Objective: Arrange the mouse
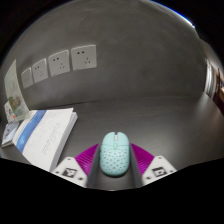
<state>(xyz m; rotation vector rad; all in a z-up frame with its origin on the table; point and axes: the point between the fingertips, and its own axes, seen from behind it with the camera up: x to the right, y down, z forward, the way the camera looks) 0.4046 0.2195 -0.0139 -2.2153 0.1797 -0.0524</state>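
I have the mouse [114,153] sitting between the fingers of my gripper [114,162], the purple pads [87,157] apparently snug against both its flanks, on the dark desk [140,115]. My worry is the rounded shell: it could squirt forward out of the pinch if I tilt or squeeze unevenly (the perforated surface looks slick). Swinging left risks clipping the booklets [45,133] lying beside it.

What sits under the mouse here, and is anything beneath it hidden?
The mouse rests on the dark table, between the gripper fingers. Its underside and the table directly beneath are covered.
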